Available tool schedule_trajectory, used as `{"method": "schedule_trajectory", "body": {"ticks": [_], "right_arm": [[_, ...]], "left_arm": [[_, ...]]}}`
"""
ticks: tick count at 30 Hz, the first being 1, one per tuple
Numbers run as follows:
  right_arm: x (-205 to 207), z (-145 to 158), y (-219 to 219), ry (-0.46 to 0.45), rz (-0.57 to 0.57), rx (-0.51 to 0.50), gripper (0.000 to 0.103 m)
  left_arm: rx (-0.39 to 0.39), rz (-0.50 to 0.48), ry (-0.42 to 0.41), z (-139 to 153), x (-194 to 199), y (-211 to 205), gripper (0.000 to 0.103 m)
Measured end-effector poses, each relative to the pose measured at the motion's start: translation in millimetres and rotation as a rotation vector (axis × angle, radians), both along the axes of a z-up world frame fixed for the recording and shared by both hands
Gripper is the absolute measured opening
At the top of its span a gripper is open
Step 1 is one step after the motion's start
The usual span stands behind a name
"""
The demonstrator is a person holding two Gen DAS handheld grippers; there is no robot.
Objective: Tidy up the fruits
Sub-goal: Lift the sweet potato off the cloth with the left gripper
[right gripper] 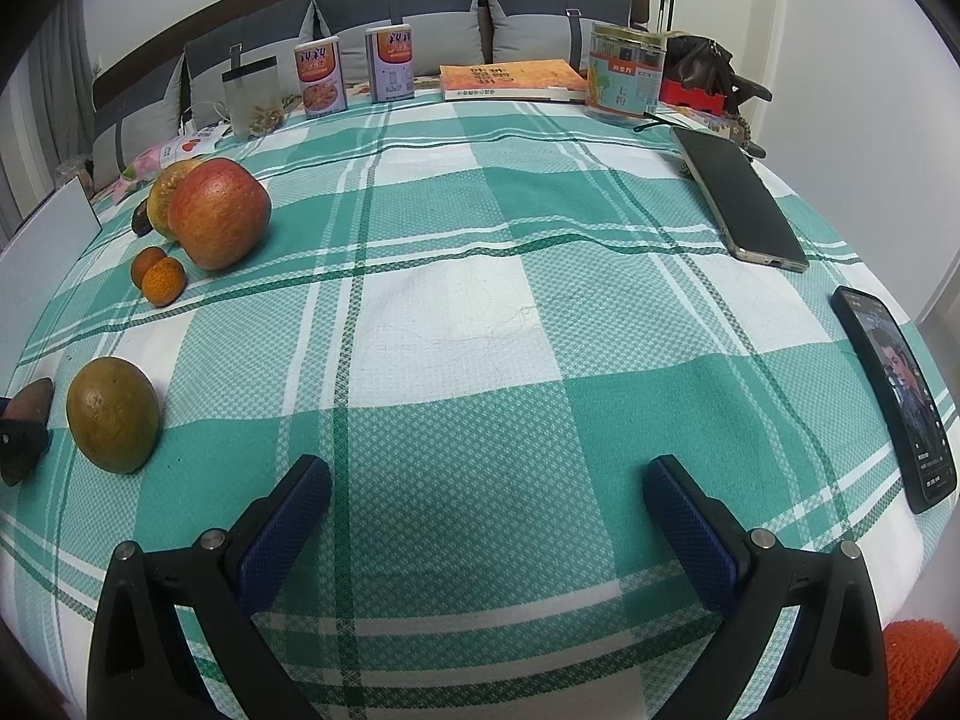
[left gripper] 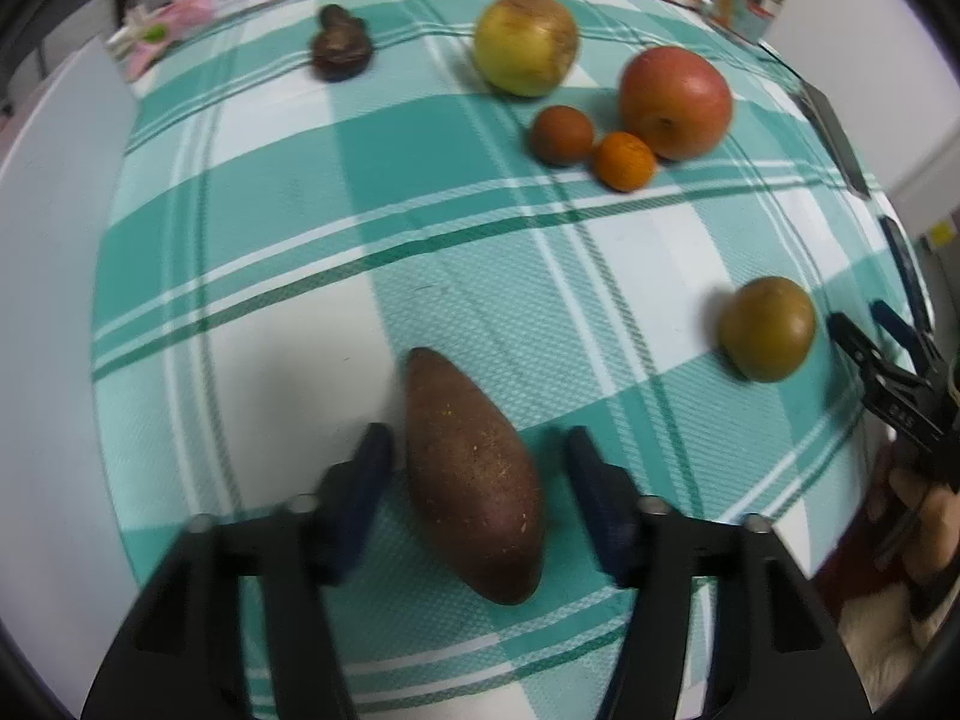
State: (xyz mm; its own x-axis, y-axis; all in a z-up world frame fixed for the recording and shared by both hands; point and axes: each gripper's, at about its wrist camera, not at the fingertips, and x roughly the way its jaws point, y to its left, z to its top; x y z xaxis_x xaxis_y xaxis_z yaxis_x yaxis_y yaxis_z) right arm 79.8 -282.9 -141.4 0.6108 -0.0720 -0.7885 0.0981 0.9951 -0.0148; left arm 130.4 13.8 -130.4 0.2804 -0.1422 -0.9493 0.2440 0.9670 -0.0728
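Left gripper (left gripper: 477, 450) straddling the brown oblong fruit (left gripper: 474, 480); right gripper (right gripper: 486, 516) idle over bare cloth.

The left gripper's 2 fingers stand open on either side of the oblong fruit, neither pad clearly touching it, so nothing is held yet; the fruit's long axis runs between the fingers, which suits a sideways pinch. Ahead and to the right, the yellow apple (left gripper: 525, 45), red apple (left gripper: 675, 102), and 2 small round fruits (left gripper: 561, 135) (left gripper: 624, 161) sit clustered, probably the gathering spot. A green-brown fruit (left gripper: 768, 327) lies apart at right. The right gripper is wide open and empty, with open checked tablecloth (right gripper: 480, 312) ahead; 2 phones (right gripper: 744, 198) (right gripper: 894, 396) border its right side near the table edge.
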Motion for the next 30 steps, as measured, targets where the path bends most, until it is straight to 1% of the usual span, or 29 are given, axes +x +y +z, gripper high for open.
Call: {"method": "schedule_trajectory", "body": {"ticks": [1, 3, 4, 9, 11, 14, 15, 22, 26, 30], "right_arm": [[-0.1, 0.0, 0.1, 0.000, 0.000, 0.000, 0.103], [-0.2, 0.0, -0.1, 0.000, 0.000, 0.000, 0.103], [-0.1, -0.1, 0.1, 0.000, 0.000, 0.000, 0.103], [-0.3, -0.2, 0.0, -0.001, 0.000, 0.000, 0.103], [-0.2, -0.2, 0.1, -0.001, 0.000, 0.000, 0.103], [-0.4, 0.2, 0.1, -0.004, -0.001, 0.000, 0.103], [-0.2, 0.6, 0.1, -0.005, -0.001, 0.000, 0.103], [-0.6, 0.7, 0.1, -0.004, -0.001, 0.000, 0.103], [-0.8, 0.6, 0.1, -0.004, -0.002, 0.000, 0.103], [-0.8, 0.6, 0.1, -0.004, -0.002, 0.000, 0.103]], "left_arm": [[0.018, 0.018, -0.011, -0.7, -1.8, 1.5, 0.075], [0.041, 0.052, -0.023, -3.0, -10.0, 9.6, 0.076], [0.040, 0.066, -0.025, -4.0, -13.1, 12.3, 0.076], [-0.008, 0.137, -0.029, -4.8, -22.0, 26.7, 0.076], [-0.003, 0.131, -0.029, -6.7, -24.9, 27.4, 0.076], [0.038, 0.098, -0.044, -7.6, -30.8, 21.1, 0.076], [0.041, 0.096, -0.049, -7.5, -31.5, 19.9, 0.077], [0.029, 0.110, -0.063, -7.3, -33.3, 21.0, 0.078], [0.040, 0.113, -0.072, -9.3, -38.2, 24.2, 0.085], [0.044, 0.125, -0.090, -11.7, -39.7, 24.5, 0.088]]}}
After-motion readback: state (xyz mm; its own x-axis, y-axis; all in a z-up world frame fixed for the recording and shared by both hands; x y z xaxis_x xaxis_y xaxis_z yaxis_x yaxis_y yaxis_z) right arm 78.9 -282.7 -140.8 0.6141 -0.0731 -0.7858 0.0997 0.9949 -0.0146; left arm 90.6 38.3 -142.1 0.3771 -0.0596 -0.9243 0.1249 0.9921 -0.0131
